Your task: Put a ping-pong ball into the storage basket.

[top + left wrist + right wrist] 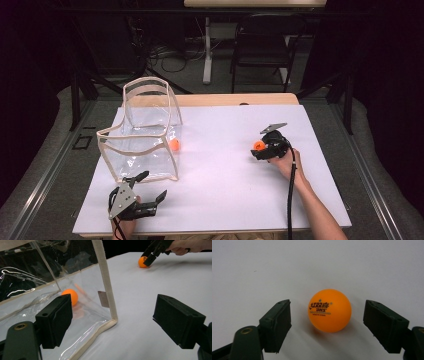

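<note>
Right gripper view looks straight along the right tongs [325, 322] at an orange ball [330, 310] resting on the white surface [317, 267]. The ball sits between the two black jaws with a clear gap on either side, so nothing is gripped; the jaws stand partly open. A ball has no long axis, but its printed logo faces the camera and reads upright.

From the high view, the right tongs [260, 150] lie right of centre on the surface, jaws pointing toward the left of the picture, with the ball [258, 145] at their tip. The left tongs [152, 187] rest near the front edge, spread wide and holding nothing, just in front of a clear bag [145, 145] with beige trim. A second orange ball [174, 145] lies at the bag's right side; in the left gripper view it shows through the clear plastic.
</note>
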`<state>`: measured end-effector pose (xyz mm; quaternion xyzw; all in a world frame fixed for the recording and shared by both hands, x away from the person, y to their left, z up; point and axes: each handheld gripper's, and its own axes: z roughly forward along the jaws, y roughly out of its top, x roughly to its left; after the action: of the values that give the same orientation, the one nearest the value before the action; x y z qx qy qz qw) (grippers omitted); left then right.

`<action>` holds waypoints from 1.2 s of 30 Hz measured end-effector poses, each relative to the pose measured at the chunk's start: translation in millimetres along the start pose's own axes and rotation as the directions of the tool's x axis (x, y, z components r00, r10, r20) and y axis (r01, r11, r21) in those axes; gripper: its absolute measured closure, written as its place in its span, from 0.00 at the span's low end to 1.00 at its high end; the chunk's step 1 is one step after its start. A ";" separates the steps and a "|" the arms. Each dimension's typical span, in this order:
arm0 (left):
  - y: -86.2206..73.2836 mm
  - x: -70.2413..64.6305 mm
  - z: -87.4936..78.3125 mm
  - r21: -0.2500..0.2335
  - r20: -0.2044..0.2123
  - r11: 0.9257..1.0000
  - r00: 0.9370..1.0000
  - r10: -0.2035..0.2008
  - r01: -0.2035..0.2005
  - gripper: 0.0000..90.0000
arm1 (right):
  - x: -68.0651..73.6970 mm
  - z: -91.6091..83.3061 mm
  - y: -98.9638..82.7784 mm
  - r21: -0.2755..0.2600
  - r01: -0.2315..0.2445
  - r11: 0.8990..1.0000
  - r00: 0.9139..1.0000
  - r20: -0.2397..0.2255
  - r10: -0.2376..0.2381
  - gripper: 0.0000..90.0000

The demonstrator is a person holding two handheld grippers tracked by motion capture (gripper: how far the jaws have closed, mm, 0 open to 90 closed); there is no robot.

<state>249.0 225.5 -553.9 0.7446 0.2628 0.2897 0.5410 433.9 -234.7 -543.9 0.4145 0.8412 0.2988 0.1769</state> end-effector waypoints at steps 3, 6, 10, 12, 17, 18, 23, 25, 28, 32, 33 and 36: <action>0.0 0.3 -0.4 0.000 -0.002 1.000 1.000 0.002 -0.002 0.17 | 1.6 0.7 0.1 0.004 0.011 1.000 1.000 0.012 -0.011 0.31; -0.2 0.4 -1.1 -0.002 -0.004 1.000 1.000 -0.001 0.001 0.17 | 3.1 1.2 0.6 0.002 0.018 1.000 1.000 0.020 -0.018 0.35; -0.1 0.7 -1.7 0.000 -0.004 1.000 1.000 0.004 -0.004 0.17 | 4.4 1.4 1.4 0.011 0.023 1.000 0.999 0.032 -0.023 0.38; -0.2 0.4 -1.4 0.002 -0.003 1.000 1.000 0.004 -0.004 0.17 | 4.7 0.9 1.7 0.020 0.026 0.999 0.999 0.035 -0.027 0.40; -0.1 -0.1 -3.6 0.001 -0.006 1.000 1.000 0.005 -0.005 0.17 | 5.5 3.1 1.9 0.013 0.022 1.000 0.999 0.039 -0.023 0.46; -0.1 -0.1 -3.8 0.001 -0.007 1.000 1.000 0.006 -0.006 0.17 | 5.9 3.2 2.4 0.027 0.022 0.999 0.999 0.041 -0.023 0.47; -0.1 -0.2 -4.2 0.003 -0.008 1.000 1.000 0.008 -0.008 0.17 | 6.9 5.0 2.9 0.035 0.031 0.999 0.998 0.053 -0.033 0.56; -0.2 -0.4 -4.1 0.003 -0.007 1.000 1.000 0.007 -0.007 0.17 | 6.5 4.9 3.0 0.035 0.033 0.999 0.998 0.050 -0.035 0.56; -0.3 -0.7 -4.6 0.002 -0.007 1.000 1.000 0.009 -0.009 0.17 | 6.2 4.1 3.2 0.038 0.035 0.999 0.998 0.054 -0.037 0.56; -0.4 -0.6 -4.7 0.003 -0.008 1.000 1.000 0.008 -0.008 0.17 | 5.7 1.2 3.9 0.019 0.033 0.999 0.998 0.056 -0.034 0.56; -0.3 -0.6 -4.4 0.003 -0.008 1.000 1.000 0.008 -0.008 0.17 | 5.6 0.2 4.1 0.016 0.030 0.999 0.998 0.055 -0.031 0.56; 0.0 -0.6 -3.8 0.003 -0.006 1.000 1.000 0.013 -0.013 0.17 | 5.1 -2.3 4.9 0.002 0.024 1.000 0.999 0.045 -0.024 0.56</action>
<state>245.9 227.5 -553.1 0.7463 0.2600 0.2949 0.5370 432.5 -229.0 -539.3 0.4110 0.8423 0.2865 0.1990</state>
